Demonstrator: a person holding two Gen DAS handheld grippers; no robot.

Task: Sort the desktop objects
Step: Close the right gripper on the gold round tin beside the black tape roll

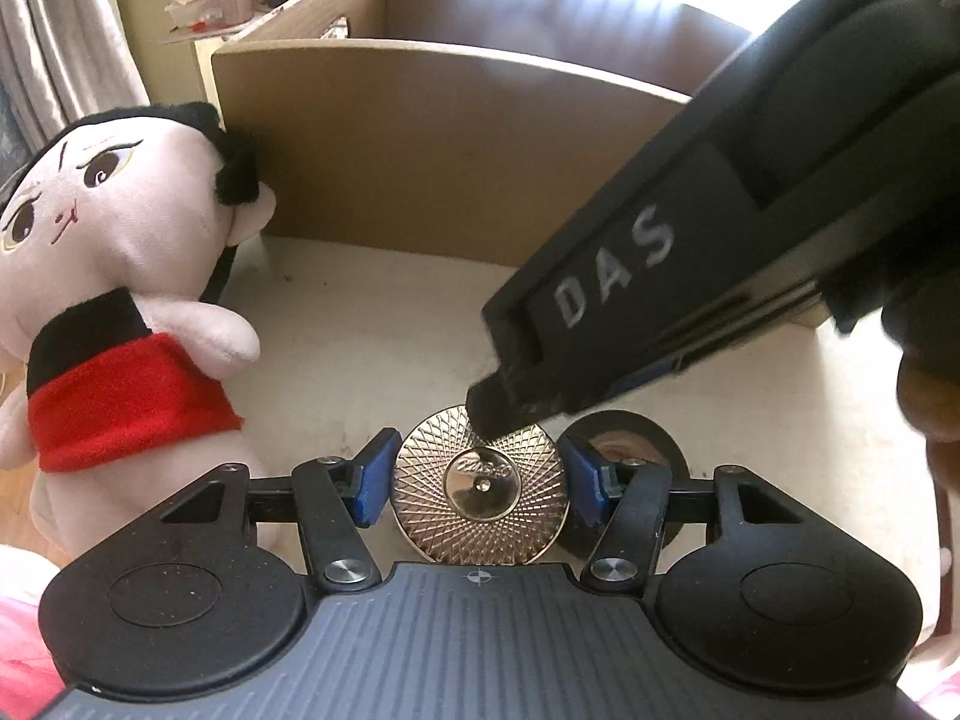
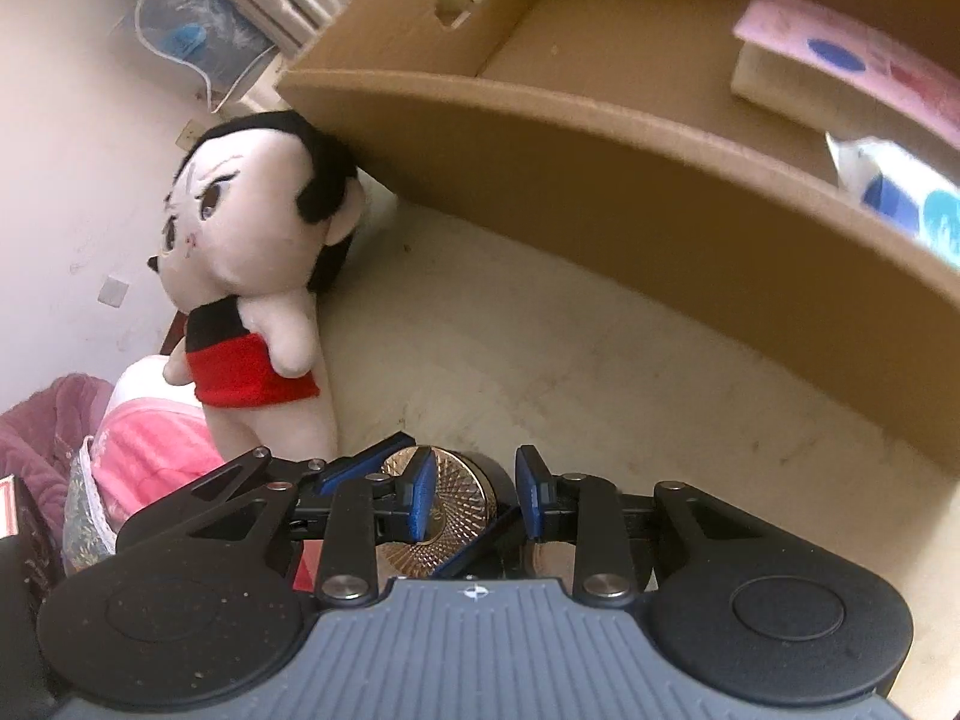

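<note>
Gold-coloured and round, a compact case [image 1: 480, 492] lies flat on the pale tabletop [image 1: 372, 348], in front of an open cardboard box [image 1: 432, 156]. On the far left of the left wrist view a plush doll [image 1: 120, 276] is seen, pink-skinned with black hair and a red skirt, standing upright with its head against the box's corner. To the right of the doll, low in the view, the left gripper [image 1: 480, 480] is seen with a blue pad on either side of the case's rim; the pads look pressed to it, so the case is judged to be clamped. The lid is engraved with a fine criss-cross pattern around a smooth, shiny centre disc bearing small script that cannot be read. Just right of the case, a dark round object [image 1: 636, 450] is partly hidden behind the right-hand pad. From the upper right, the right gripper [image 1: 501, 414] is brought down at a slant, and its tip touches the lid's far edge. In the right wrist view, its jaws stand narrowly apart with nothing pressed between them. The step in hand is judged to be securing the case for a lift into the box. The squeeze is best kept centred across the case's width, and the case kept level.
</note>
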